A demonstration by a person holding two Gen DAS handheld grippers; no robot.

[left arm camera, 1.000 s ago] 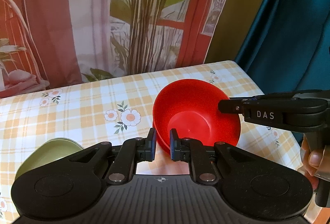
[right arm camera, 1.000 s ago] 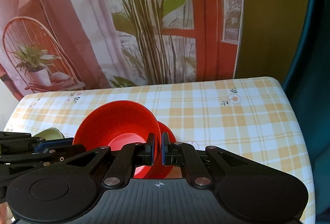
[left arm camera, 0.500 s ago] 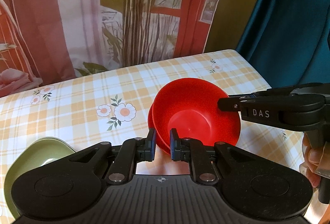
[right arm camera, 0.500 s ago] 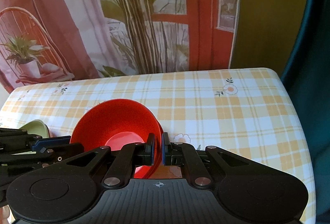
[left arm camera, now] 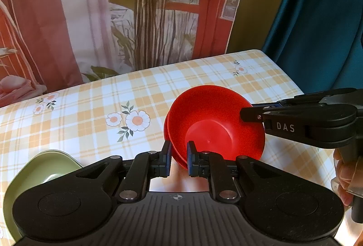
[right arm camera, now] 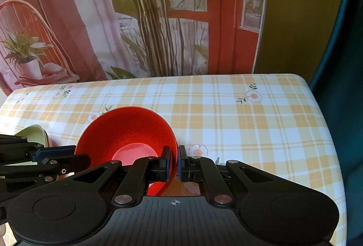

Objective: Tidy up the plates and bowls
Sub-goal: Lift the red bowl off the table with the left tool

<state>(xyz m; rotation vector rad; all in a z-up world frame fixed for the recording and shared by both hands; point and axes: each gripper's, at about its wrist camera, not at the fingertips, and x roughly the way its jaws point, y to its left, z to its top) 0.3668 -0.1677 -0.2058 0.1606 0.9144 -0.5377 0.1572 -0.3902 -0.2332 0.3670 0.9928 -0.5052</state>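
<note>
The red bowl [left arm camera: 215, 123] sits nested in a second red bowl [left arm camera: 169, 132] over the checked counter [left arm camera: 90, 110]. Both the left gripper [left arm camera: 178, 158] and right gripper [right arm camera: 173, 162] have their fingers closed on the rims. Stacking looks nearly finished; releasing comes next, then the green dish [left arm camera: 38, 169].

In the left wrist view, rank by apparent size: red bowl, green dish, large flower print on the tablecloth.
1. Red bowl, largest.
2. Green dish, though the gripper hides part of it and it sits nearer the camera, so its rank against the bowl is unsure.
3. Large flower print, clearly smallest.
</note>
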